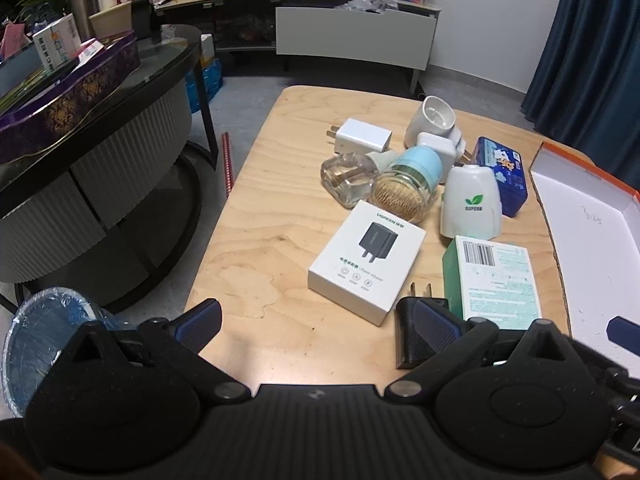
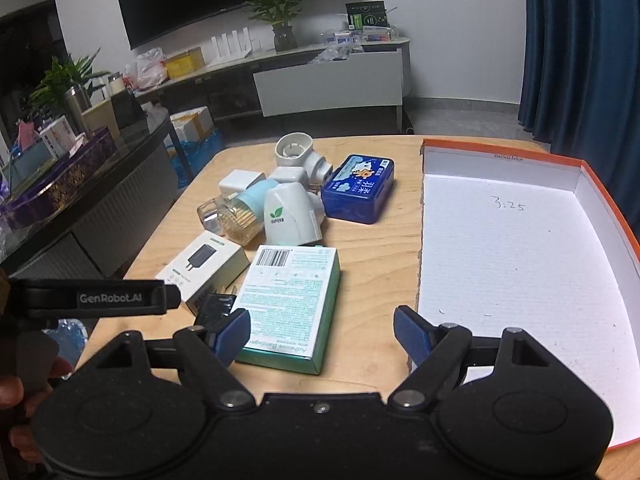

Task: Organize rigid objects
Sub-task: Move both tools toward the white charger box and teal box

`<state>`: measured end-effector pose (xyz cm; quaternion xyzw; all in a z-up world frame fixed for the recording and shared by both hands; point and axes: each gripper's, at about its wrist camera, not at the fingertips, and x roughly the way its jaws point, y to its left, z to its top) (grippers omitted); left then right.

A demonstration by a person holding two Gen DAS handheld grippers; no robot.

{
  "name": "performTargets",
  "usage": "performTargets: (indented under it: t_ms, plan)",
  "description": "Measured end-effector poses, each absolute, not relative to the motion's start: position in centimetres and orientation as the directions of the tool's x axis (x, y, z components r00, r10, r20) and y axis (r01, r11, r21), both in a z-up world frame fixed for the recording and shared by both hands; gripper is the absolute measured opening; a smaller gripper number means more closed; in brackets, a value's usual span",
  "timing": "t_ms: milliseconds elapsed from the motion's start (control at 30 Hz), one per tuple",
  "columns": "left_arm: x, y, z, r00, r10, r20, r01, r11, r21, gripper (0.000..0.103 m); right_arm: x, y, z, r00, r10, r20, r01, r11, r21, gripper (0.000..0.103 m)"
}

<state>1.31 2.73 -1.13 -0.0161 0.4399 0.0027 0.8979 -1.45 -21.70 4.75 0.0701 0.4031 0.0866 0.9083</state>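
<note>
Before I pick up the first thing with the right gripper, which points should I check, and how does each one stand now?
1. Right gripper open: ok, jaws wide apart, nothing between them.
2. Left gripper free: ok, open and empty; the black charger lies by its right finger.
3. Orange-edged box ready to receive: ok, its white floor is bare.
4. Nearest target reachable: ok, the green bandage box lies flat just ahead of the right gripper's left finger.
5. Bandage box free of neighbours: not ok, the black charger sits against its left edge.
6. Clutter behind stable: cannot tell; the toothpick jar lies on its side among the plugs.
</note>
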Motion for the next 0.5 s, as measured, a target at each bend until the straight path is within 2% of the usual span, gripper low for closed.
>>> performTargets:
  t_ms: [500]
  plan:
    - [2.8,3.2,-1.1,0.602,-0.038,-0.797,0.032,0.999,-0.023,0.103,-2.0,-20.2,5.7,0.675,0.218,-0.705,-0.086,0.972,0.218,0.093]
